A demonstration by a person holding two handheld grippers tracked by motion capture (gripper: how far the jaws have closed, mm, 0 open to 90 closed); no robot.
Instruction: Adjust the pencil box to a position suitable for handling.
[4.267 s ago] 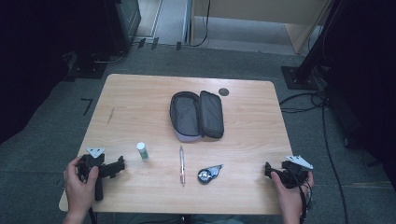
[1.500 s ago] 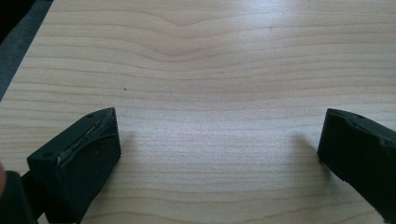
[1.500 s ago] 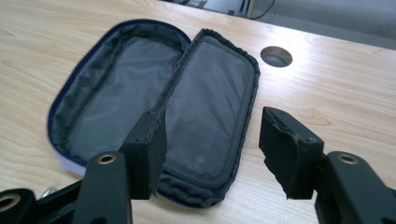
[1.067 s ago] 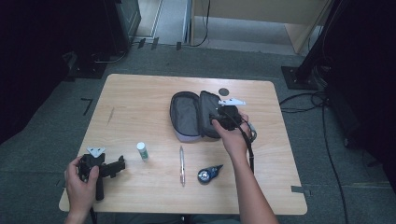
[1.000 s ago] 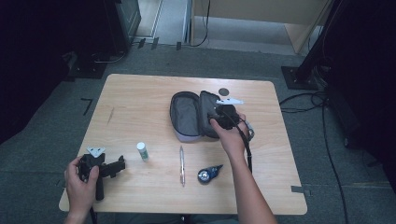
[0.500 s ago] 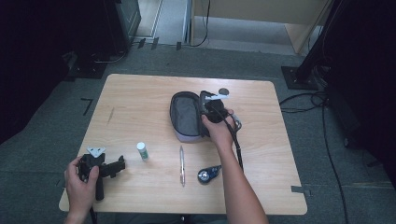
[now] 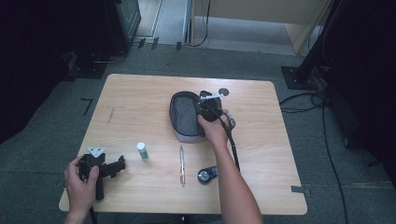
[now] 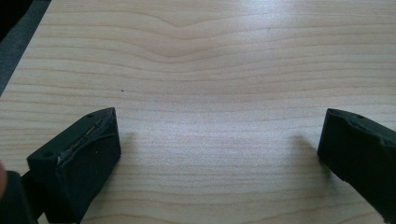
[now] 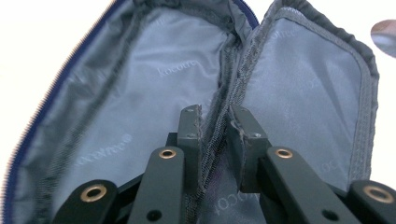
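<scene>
An open grey pencil case (image 7: pixel 184 116) with a blue zip lies at the table's middle. My right gripper (image 7: pixel 205 108) reaches into it from the right. In the right gripper view the jaws have just been closing, and the ridged middle fold of the pencil case (image 9: pixel 140 93) stands pinched between the pads of the right gripper (image 9: pixel 215 119). My left gripper (image 7: pixel 120 164) rests in a hand at the front left corner. Its jaws stand wide apart over bare wood in the left gripper view (image 8: pixel 219 144), with nothing between them.
A small white bottle (image 7: pixel 142 151), a pen (image 7: pixel 182 165) and a black and blue tape measure (image 7: pixel 206 175) lie along the front of the wooden table (image 7: pixel 140 93). A dark round disc (image 7: pixel 223 92) sits behind the case. The right gripper's cable trails over the table's right half.
The right hand came from the table's front right edge to the case, then slid left and down onto its middle fold while its jaws narrowed. The left hand kept still.
</scene>
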